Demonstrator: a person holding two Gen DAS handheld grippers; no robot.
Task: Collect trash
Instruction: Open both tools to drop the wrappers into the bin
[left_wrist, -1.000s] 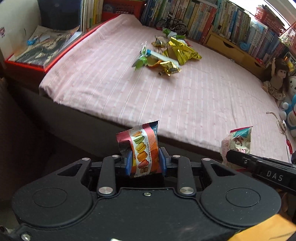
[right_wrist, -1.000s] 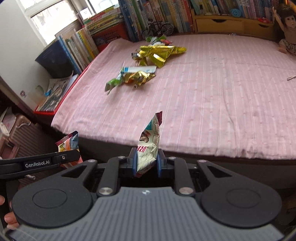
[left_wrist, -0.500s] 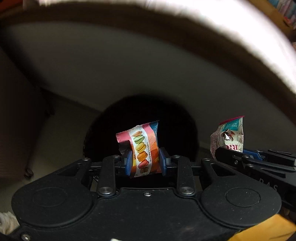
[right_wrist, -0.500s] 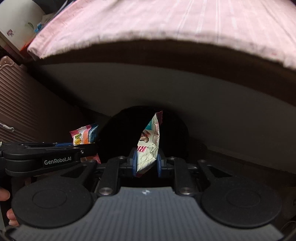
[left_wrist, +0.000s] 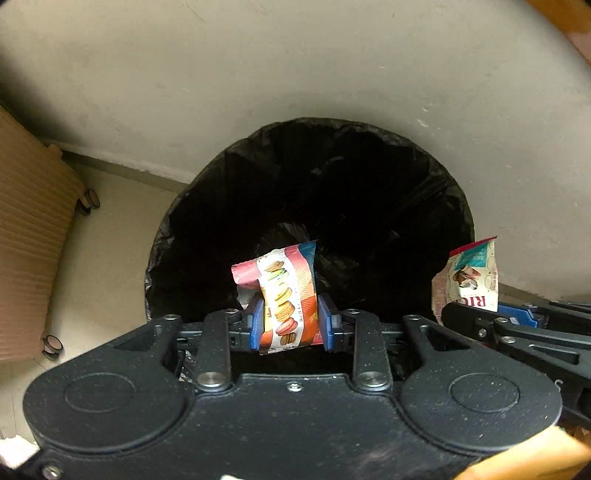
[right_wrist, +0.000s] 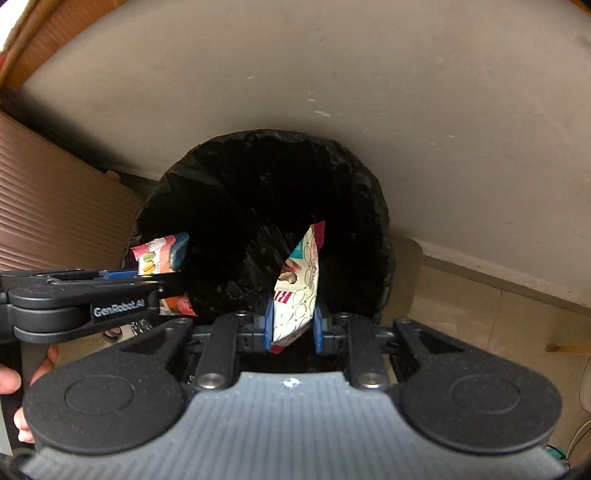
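left hand-held gripper (left_wrist: 291, 325): clamped on macaron wrapper (left_wrist: 286, 299), lower centre of frame, poised over black-lined bin (left_wrist: 310, 166) for dropping. right hand-held gripper (right_wrist: 291, 326): clamped on white snack wrapper (right_wrist: 299, 291), centre, over same bin. half a second earlier: bin smaller, farther below; bed edge at top, now gone.

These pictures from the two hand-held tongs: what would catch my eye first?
The big black-lined bin fills the middle of both views, standing on the floor against a pale wall. Right over its mouth, the left tongs pinch a macaron wrapper, and the right tongs pinch a white wrapper. A ribbed brown suitcase stands left of the bin.
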